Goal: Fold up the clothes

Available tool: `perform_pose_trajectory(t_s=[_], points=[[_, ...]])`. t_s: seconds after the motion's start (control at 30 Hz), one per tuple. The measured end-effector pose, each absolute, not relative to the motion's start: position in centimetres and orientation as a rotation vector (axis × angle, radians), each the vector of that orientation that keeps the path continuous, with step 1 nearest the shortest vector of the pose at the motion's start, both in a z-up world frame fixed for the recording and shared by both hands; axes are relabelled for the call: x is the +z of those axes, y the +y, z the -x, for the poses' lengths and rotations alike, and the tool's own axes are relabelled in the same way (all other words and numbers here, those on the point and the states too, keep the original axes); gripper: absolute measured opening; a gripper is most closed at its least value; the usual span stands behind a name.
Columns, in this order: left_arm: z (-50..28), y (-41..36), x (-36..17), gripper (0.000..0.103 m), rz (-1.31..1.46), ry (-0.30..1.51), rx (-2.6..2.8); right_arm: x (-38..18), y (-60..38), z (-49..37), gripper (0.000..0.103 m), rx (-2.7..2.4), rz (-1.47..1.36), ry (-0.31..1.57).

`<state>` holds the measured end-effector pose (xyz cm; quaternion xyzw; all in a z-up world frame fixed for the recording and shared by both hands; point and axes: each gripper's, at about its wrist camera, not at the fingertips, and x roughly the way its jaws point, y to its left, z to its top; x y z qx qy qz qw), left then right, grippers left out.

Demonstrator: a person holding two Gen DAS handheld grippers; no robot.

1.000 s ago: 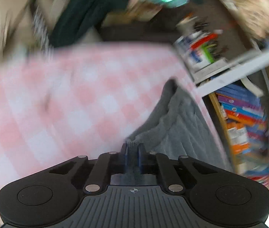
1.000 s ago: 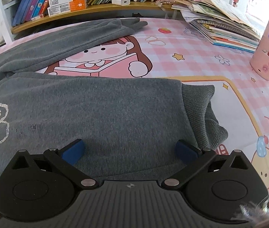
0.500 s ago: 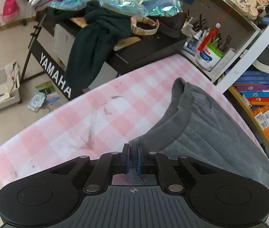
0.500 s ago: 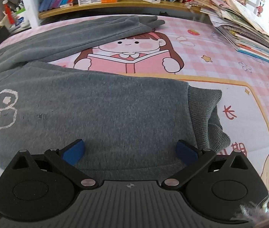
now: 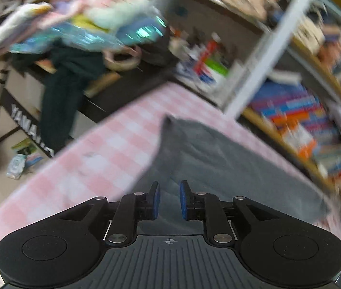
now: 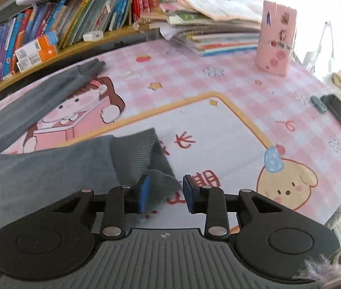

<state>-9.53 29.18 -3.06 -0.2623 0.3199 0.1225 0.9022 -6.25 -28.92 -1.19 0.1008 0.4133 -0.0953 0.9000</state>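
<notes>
Bookshelves crowd the far side of the room, and under them a pink checked cloth with a cartoon girl covers the bench (image 6: 218,125), where a grey sweatshirt (image 6: 38,173) lies spread toward its left end. One sleeve (image 6: 38,96) stretches along the far edge below the books; the ribbed cuff (image 6: 141,154) of the other reaches toward the near edge. My guess is the fold is just starting, each hand taking its own hold on the garment. The right gripper (image 6: 165,193) has its fingers closing with the tip of that cuff between them; the left pad looks to touch the knit, the right pad stands clear, so nothing is pinched yet. The left gripper (image 5: 169,200) hangs over the grey cloth (image 5: 218,163) near the bench's left edge, fingers parting slightly with a plain gap between them, though the view is blurred. Next, the right pair must finish closing on the cuff before any lift, and the left needs a fresh bite.
</notes>
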Motion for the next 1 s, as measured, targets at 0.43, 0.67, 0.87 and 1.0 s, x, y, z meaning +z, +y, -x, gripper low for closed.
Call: perform_pose_trajectory(t_s=[0.43,0.67,0.87,1.0], points=[[8.6,28.0,-5.9,0.018,0.548,0.813,0.216,-1.8,-29.2,2.5,0.008,0.112,0.015,0.973],[8.9,28.3,-6.1,0.019,0.593,0.785,0.230,1.5,-30.9,5.8,0.005,-0.005,-0.163,0.847],[8.5,28.7,-6.1,0.019,0.601,0.794,0.227,-1.3,-31.7,6.3,0.011,-0.184,-0.178,0.944],[8.3,28.9,-6.2,0.019,0.604,0.795,0.227,0.9,-30.5,6.4,0.015,-0.150,-0.166,0.851]])
